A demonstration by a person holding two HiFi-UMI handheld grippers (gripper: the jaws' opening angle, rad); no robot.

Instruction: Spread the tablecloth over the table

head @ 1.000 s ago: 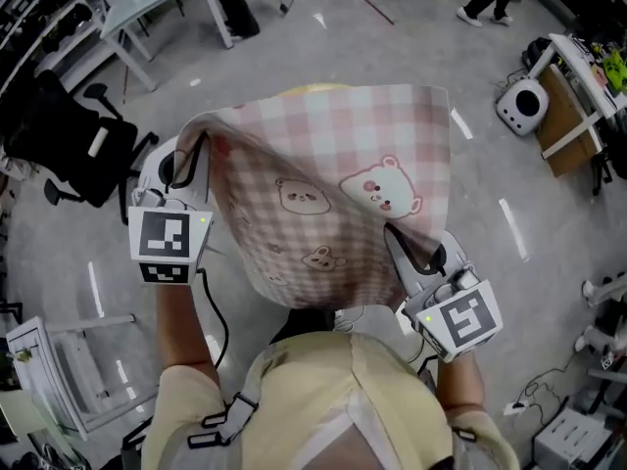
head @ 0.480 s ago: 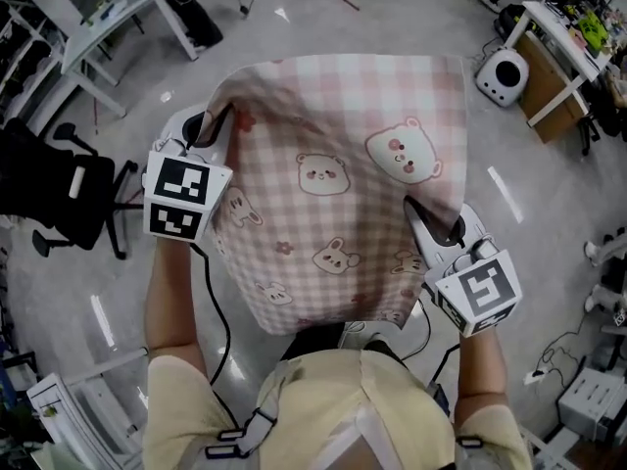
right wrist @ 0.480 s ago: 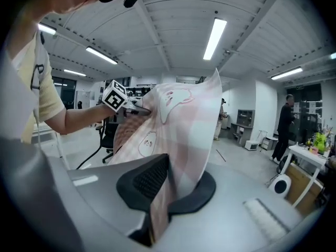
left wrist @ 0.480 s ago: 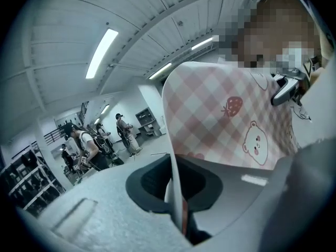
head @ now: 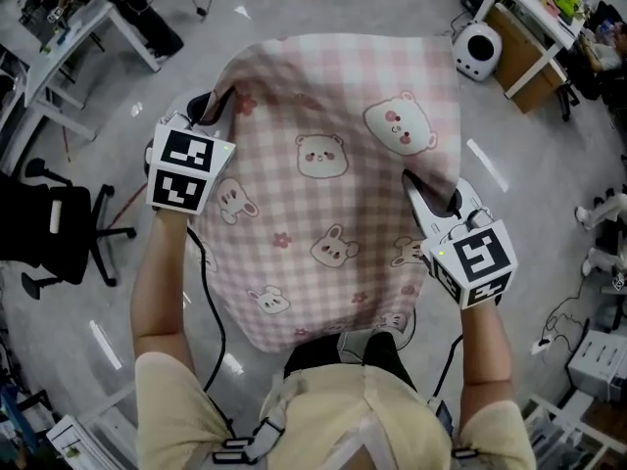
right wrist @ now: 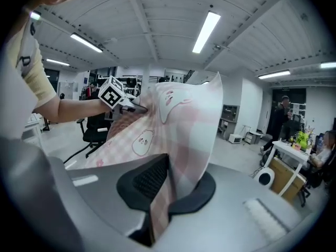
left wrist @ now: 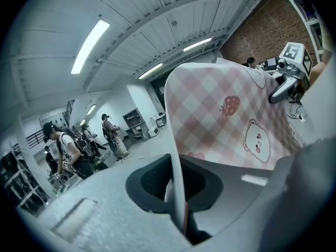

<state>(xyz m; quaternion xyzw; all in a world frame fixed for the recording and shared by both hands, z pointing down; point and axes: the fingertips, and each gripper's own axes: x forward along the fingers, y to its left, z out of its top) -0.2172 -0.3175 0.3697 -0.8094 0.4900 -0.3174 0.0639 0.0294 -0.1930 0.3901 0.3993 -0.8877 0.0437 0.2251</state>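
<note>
Workshop around me, glossy grey floor [head: 549,164].
Black office chair [head: 49,238] at my left, white desk [head: 64,37] beyond it; brick wall [left wrist: 262,33], strip lights [left wrist: 90,45] overhead.

The left forearm [head: 159,282] and right forearm [head: 487,360] stretch forward, well apart. The left gripper [head: 209,109] and right gripper [head: 419,186] each clamp (jaws pressed nearly together) an edge of the tablecloth [head: 333,194].

- Open-plan lab/office space, not a home.
- Head view: polished grey floor [head: 549,164], white desks [head: 69,32] upper left, black office chair [head: 44,233] at left, cluttered bench [head: 534,13] upper right.
- Left gripper view: strip lights [left wrist: 90,45] on a ribbed ceiling, brick wall [left wrist: 268,30] upper right, people [left wrist: 59,151] standing lower left.
</note>
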